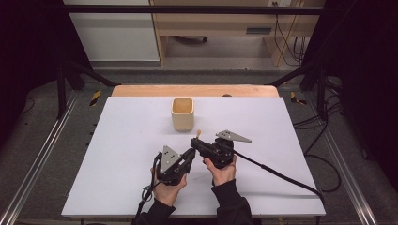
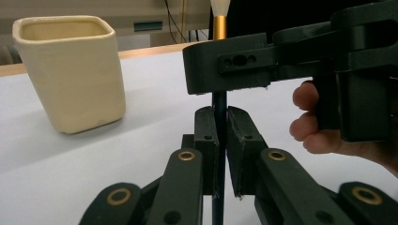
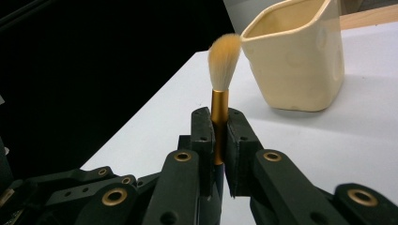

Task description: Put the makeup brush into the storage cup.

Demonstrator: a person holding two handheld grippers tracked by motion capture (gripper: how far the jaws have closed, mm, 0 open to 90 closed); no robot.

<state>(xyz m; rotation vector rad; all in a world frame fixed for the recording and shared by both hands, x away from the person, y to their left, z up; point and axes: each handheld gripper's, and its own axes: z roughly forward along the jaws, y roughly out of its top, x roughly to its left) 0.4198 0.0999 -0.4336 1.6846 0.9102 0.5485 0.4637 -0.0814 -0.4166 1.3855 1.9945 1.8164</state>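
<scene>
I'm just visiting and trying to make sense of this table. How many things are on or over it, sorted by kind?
Cream ceramic cup: 1
Makeup brush, gold ferrule, pale bristles, dark handle: 1
Hand-held grippers: 2, the left gripper and the right gripper, both with fingers closed on the brush
Total: 4 things

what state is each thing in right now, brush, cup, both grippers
brush: upright, bristles up, clamped by both grippers, outside the cup
cup: upright on the table, open top, nothing seen inside
left gripper: shut on the brush's dark handle
right gripper: shut on the brush's gold ferrule
</scene>
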